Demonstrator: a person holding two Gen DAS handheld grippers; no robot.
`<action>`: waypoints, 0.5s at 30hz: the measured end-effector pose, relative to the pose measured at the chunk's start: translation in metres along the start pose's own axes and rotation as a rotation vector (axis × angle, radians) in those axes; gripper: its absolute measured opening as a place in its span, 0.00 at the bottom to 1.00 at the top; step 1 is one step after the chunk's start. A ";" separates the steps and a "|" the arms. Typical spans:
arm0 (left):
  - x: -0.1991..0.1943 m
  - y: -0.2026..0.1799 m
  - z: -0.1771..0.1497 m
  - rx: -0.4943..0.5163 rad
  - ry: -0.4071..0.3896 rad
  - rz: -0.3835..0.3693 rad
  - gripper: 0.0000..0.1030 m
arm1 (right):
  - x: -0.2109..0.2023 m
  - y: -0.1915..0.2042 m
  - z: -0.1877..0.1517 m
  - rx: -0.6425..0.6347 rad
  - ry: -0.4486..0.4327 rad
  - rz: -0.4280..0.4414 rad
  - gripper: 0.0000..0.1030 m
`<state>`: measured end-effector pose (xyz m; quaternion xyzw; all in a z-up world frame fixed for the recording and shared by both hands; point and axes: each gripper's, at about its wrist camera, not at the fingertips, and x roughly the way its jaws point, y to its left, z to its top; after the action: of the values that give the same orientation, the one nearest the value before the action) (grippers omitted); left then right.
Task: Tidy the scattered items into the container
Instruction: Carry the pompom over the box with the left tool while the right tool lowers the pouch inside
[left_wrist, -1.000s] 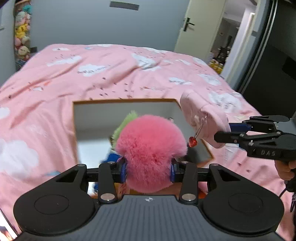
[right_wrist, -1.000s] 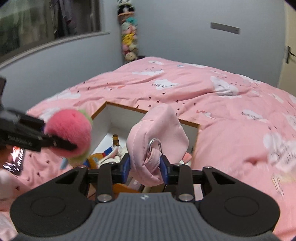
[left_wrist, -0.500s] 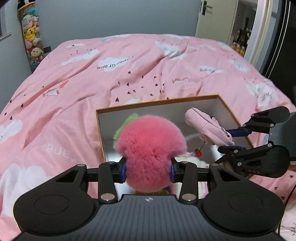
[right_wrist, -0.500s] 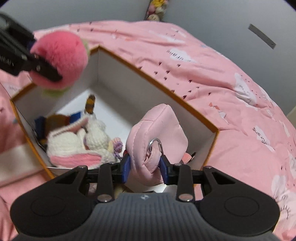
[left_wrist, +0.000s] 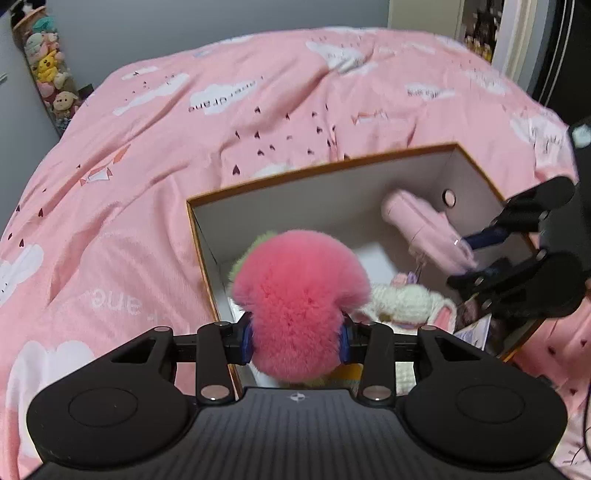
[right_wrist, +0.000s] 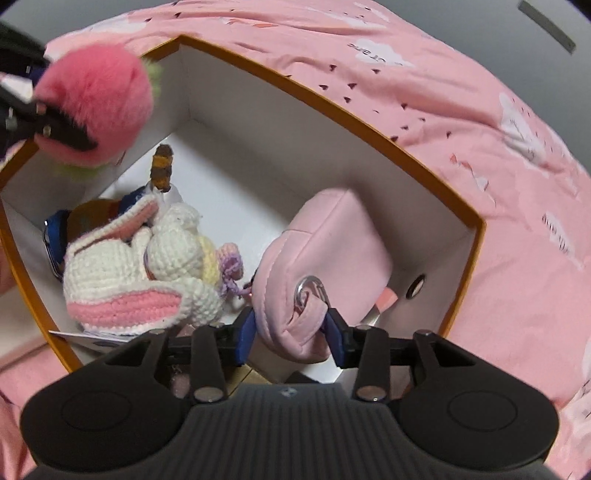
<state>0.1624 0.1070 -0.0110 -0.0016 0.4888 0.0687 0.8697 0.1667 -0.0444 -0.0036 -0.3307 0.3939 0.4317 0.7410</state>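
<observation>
An open box with an orange rim (left_wrist: 321, 170) and white walls sits on the pink bed; it also shows in the right wrist view (right_wrist: 354, 114). My left gripper (left_wrist: 295, 338) is shut on a fluffy pink plush with green trim (left_wrist: 295, 295), held over the box's near left side. My right gripper (right_wrist: 290, 334) is shut on a pink zip pouch (right_wrist: 325, 243), lowered inside the box near its right wall; the pouch shows in the left wrist view (left_wrist: 424, 229). A crocheted white rabbit (right_wrist: 140, 269) lies on the box floor.
A pink duvet with cloud prints (left_wrist: 147, 166) surrounds the box. Other small items (right_wrist: 92, 214) lie in the box beside the rabbit. A column of plush toys (left_wrist: 48, 81) stands at the far left wall. A dark wardrobe door (left_wrist: 561, 48) is at the far right.
Both grippers moved closer over the box. The right gripper lowered the pouch into the box. The left gripper still holds the pink plush above the box's near edge.
</observation>
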 end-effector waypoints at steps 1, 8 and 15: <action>0.002 -0.001 0.000 0.010 0.016 0.010 0.45 | -0.005 -0.002 -0.001 0.019 -0.012 0.005 0.45; 0.012 -0.011 0.001 0.125 0.105 0.081 0.45 | -0.051 -0.014 -0.015 0.184 -0.150 0.029 0.51; 0.022 -0.023 -0.002 0.255 0.190 0.108 0.48 | -0.079 -0.005 -0.033 0.274 -0.238 0.062 0.51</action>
<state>0.1748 0.0871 -0.0324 0.1286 0.5728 0.0521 0.8079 0.1365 -0.1043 0.0504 -0.1610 0.3684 0.4327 0.8069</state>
